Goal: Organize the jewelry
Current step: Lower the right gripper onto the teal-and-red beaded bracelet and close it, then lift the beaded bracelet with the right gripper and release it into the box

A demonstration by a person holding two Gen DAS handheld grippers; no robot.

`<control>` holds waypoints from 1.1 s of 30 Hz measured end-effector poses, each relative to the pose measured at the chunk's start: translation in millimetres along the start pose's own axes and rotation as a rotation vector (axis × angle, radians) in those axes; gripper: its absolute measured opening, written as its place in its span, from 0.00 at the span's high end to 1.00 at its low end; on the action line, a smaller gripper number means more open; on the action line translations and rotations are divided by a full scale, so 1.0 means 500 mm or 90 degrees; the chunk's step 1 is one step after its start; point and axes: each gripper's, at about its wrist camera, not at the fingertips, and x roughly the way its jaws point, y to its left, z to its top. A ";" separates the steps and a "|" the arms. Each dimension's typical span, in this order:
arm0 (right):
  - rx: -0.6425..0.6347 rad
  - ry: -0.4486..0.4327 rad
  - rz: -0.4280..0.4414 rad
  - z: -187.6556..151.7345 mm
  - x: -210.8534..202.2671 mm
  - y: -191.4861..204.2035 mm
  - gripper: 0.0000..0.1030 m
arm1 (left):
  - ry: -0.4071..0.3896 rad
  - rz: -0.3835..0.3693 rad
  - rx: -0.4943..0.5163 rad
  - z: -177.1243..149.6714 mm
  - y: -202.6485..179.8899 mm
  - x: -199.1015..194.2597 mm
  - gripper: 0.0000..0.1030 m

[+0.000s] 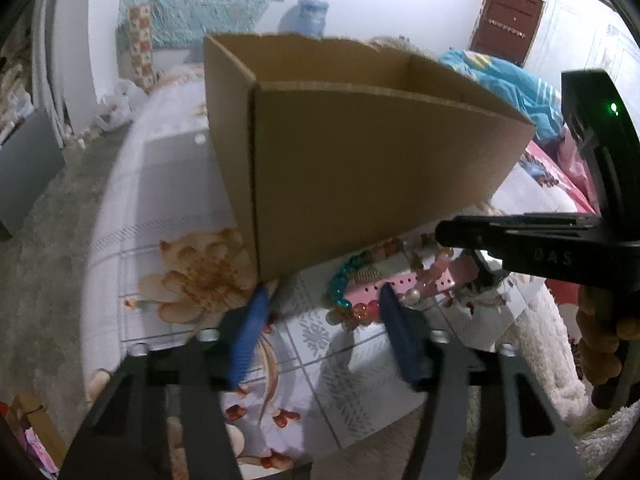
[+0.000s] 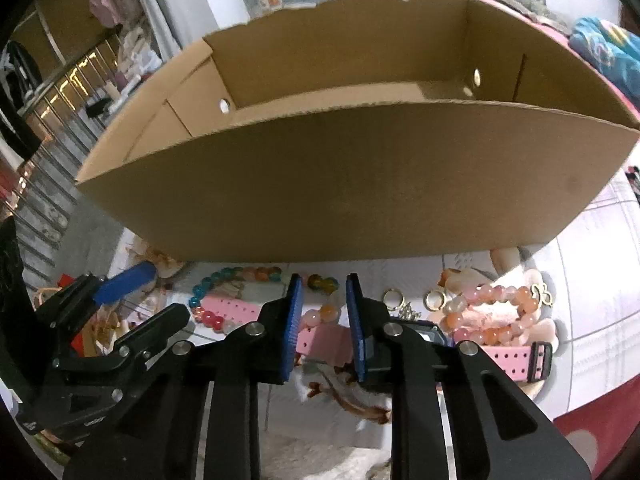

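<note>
Floral bedsheet [image 1: 168, 208]: brown cardboard box [image 2: 352, 184] looks empty; beaded bracelets [image 2: 496, 312], pink perforated strap [image 2: 236, 306] unsorted. Both tongs, left [image 1: 320, 300] and right [image 2: 322, 312], apart, empty.

My left gripper [image 1: 320, 300] and right gripper [image 2: 322, 292] share black frames, silver screws and ribbed blue pads [image 2: 294, 320]. The right's body shows a green light [image 1: 613, 108] and faint lettering, possibly "DAS".
</note>
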 end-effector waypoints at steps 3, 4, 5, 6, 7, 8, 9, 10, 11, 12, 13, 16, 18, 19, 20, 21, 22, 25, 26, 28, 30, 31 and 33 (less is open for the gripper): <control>-0.014 0.023 -0.013 0.004 0.020 0.007 0.81 | 0.015 -0.014 -0.007 0.006 -0.002 0.017 0.65; -0.016 0.029 -0.017 0.008 0.028 0.008 0.81 | 0.017 -0.023 -0.009 0.009 -0.002 0.020 0.67; -0.018 0.035 -0.018 0.009 0.033 0.009 0.81 | 0.019 -0.029 -0.009 0.011 -0.004 0.022 0.70; -0.022 0.037 -0.018 0.011 0.036 0.011 0.82 | 0.025 -0.032 -0.006 0.014 -0.008 0.025 0.72; -0.027 0.040 -0.021 0.012 0.039 0.014 0.82 | 0.030 -0.036 -0.004 0.014 -0.009 0.027 0.73; -0.032 0.044 -0.025 0.014 0.041 0.017 0.82 | 0.033 -0.037 -0.002 0.016 -0.012 0.029 0.75; -0.036 0.046 -0.027 0.020 0.051 0.025 0.82 | 0.038 -0.038 -0.005 0.018 -0.013 0.031 0.75; -0.040 0.048 -0.029 0.022 0.054 0.027 0.82 | 0.041 -0.041 -0.010 0.019 -0.010 0.032 0.76; -0.046 0.049 -0.031 0.023 0.057 0.031 0.82 | 0.046 -0.047 -0.020 0.021 -0.006 0.034 0.76; -0.054 0.048 -0.035 0.024 0.060 0.035 0.82 | 0.051 -0.053 -0.031 0.024 -0.004 0.037 0.77; -0.059 0.048 -0.038 0.025 0.063 0.039 0.82 | 0.057 -0.062 -0.045 0.027 0.000 0.041 0.78; -0.066 0.042 -0.045 0.030 0.073 0.045 0.89 | 0.059 -0.067 -0.055 0.029 -0.001 0.046 0.83; -0.057 0.039 -0.034 0.026 0.070 0.031 0.91 | 0.060 -0.053 -0.050 0.025 -0.002 0.046 0.91; -0.050 0.037 -0.029 0.025 0.071 0.029 0.93 | 0.058 -0.053 -0.051 0.024 -0.002 0.044 0.91; -0.041 0.031 -0.022 0.023 0.070 0.025 0.93 | 0.053 -0.052 -0.053 0.023 -0.003 0.042 0.91; -0.036 0.028 -0.018 0.031 0.064 0.027 0.93 | 0.048 -0.052 -0.053 0.023 -0.004 0.039 0.91; -0.033 0.025 -0.014 0.032 0.060 0.025 0.93 | 0.039 -0.050 -0.049 0.024 -0.007 0.033 0.91; -0.032 0.003 -0.004 0.032 0.042 0.027 0.93 | 0.019 -0.049 -0.040 0.025 -0.013 0.012 0.92; -0.035 -0.008 -0.002 0.032 0.032 0.031 0.93 | 0.013 -0.049 -0.038 0.025 -0.016 0.005 0.92; -0.044 -0.021 0.004 0.032 0.017 0.037 0.93 | 0.001 -0.053 -0.035 0.027 -0.021 -0.013 0.92; -0.051 -0.034 0.013 0.033 -0.004 0.043 0.93 | -0.011 -0.064 -0.035 0.029 -0.019 -0.038 0.92; -0.057 -0.044 0.013 0.033 -0.019 0.048 0.93 | -0.022 -0.072 -0.035 0.032 -0.021 -0.054 0.92; -0.064 -0.061 0.021 0.029 -0.062 0.051 0.93 | -0.040 -0.082 -0.031 0.042 -0.022 -0.084 0.92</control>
